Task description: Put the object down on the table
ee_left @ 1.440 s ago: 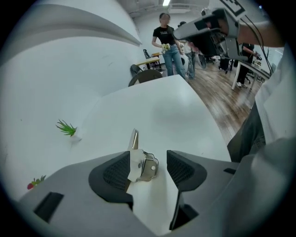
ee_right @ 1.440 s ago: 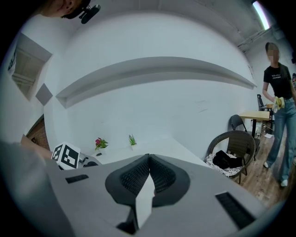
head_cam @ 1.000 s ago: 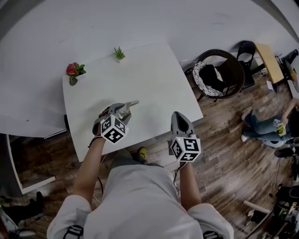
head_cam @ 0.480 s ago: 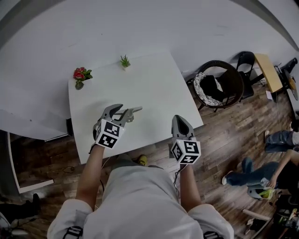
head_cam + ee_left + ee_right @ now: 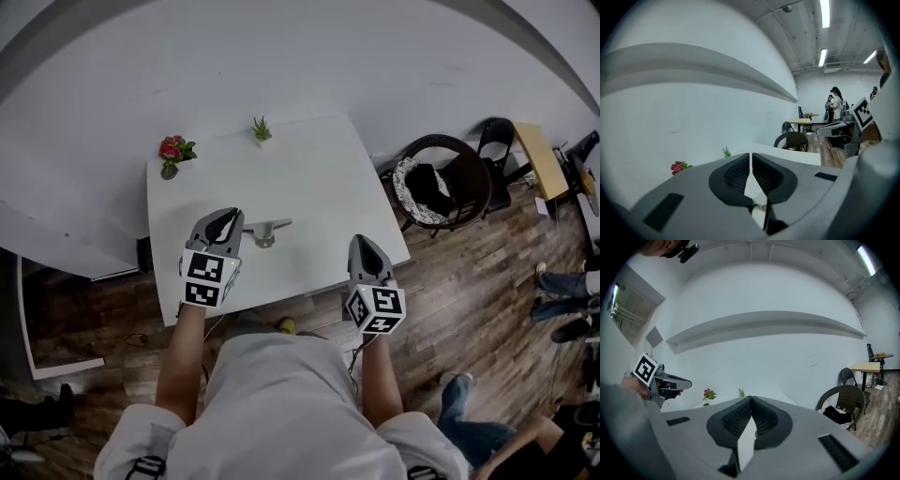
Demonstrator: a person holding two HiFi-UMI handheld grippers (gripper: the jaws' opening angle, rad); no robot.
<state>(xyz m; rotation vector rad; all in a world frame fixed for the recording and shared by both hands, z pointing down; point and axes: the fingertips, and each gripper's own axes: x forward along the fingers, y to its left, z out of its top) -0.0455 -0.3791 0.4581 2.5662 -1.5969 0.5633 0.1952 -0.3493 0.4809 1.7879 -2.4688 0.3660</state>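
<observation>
Far left on the white table (image 5: 309, 187), a small pot of red flowers (image 5: 174, 150) sits at the back corner. Moving in, here's the left gripper (image 5: 227, 216), held over the near-left part of the table with its marker cube towards the person. Its jaws have just been closing, and the left gripper view shows the dark ribbed pads drawn together to a thin slit. There's nothing between them, only bare table showing through.

And there's the grey object (image 5: 265, 232), down on the table! It lies flat on the white top just to the right of the left gripper's tips, one thin arm poking out to the right. It's clear of both tools, resting on its own.

Behind it, at the table's far edge, stands a tiny green plant (image 5: 262, 128), well apart from the object.

Across now to the right gripper (image 5: 365, 242), which hovers at the table's near-right edge and points the same way as its partner. In the right gripper view its pads are pressed together at the tips and pinch nothing.

Off to the right on the wooden floor (image 5: 459, 272) is a round dark chair (image 5: 469, 155) with a patterned cushion, and past it a black chair (image 5: 494, 136) and a small wooden desk (image 5: 537, 150).
</observation>
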